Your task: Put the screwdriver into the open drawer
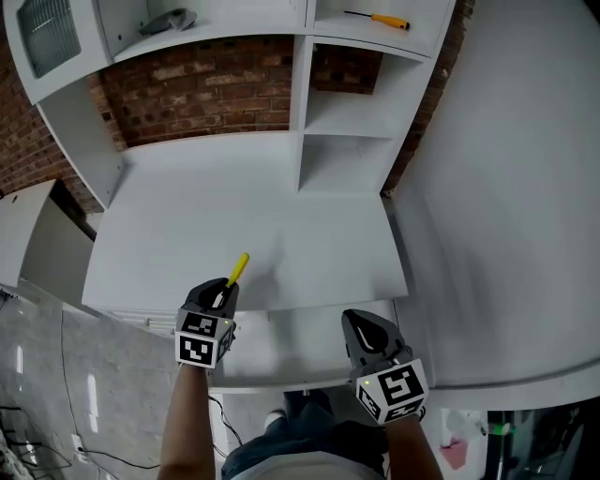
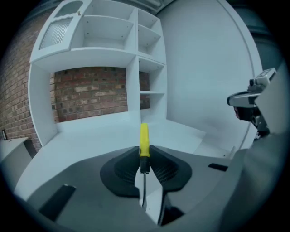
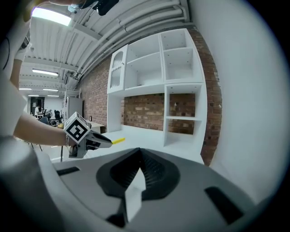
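Note:
A screwdriver with a yellow handle (image 1: 238, 267) sticks forward out of my left gripper (image 1: 221, 292), which is shut on it over the front edge of the white desk (image 1: 244, 216). In the left gripper view the jaws pinch its black collar; the yellow handle (image 2: 144, 139) points ahead and the metal shaft (image 2: 144, 188) runs back toward the camera. My right gripper (image 1: 360, 326) is shut and empty, lower right, above the pulled-out white drawer (image 1: 291, 349). The right gripper view shows its jaws (image 3: 138, 155) closed, with the left gripper (image 3: 86, 138) off to the left.
White shelving stands at the back of the desk against a brick wall (image 1: 197, 94). A second, orange-handled screwdriver (image 1: 379, 18) lies on the top right shelf, and a grey object (image 1: 169, 20) on the top left one. A white wall (image 1: 506, 187) closes the right side.

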### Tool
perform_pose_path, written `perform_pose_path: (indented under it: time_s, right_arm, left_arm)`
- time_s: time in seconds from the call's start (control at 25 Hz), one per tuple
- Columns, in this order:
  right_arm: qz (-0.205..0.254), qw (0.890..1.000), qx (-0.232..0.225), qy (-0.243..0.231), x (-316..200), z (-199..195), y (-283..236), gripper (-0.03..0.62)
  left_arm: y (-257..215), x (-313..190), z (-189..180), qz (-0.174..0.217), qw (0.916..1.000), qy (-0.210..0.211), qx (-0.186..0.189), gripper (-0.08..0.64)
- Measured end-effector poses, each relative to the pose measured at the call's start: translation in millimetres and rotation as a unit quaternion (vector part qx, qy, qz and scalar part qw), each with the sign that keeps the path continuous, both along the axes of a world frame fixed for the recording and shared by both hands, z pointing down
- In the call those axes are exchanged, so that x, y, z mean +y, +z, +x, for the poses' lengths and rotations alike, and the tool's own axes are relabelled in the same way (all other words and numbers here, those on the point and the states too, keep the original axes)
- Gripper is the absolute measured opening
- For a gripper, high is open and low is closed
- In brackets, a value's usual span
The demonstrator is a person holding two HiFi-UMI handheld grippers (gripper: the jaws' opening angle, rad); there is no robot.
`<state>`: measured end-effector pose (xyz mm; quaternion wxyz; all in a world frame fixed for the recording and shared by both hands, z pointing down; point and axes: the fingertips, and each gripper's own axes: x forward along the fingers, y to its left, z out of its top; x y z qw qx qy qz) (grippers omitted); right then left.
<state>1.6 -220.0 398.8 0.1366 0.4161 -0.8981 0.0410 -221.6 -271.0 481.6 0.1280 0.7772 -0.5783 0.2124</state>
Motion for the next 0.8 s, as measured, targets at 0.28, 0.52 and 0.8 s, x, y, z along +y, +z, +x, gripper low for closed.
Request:
perform_pose_path:
  time_s: [0.28,0.52,0.8]
  right_arm:
    - [0.012,1.000,-0.014,0.015,64.2,-3.4,-11.0,0.011]
    - [0.011,0.999,-0.012,0.031,107.1,-3.0,-10.2,0.011]
    - [-0.003,0.999,-0.001,0.050,115.7,5.6,1.3,0.011]
  left_arm:
    - [-15.4,66.8,-8.6,0.020,0.9998,0.002,0.008,0.080]
    - [-13.6,104.4,-4.2,0.023,0.9994,0.016,0.023,0.080]
    - [11.1,114.2,13.9,-0.001,0.9986,0.041,0.033,0.080]
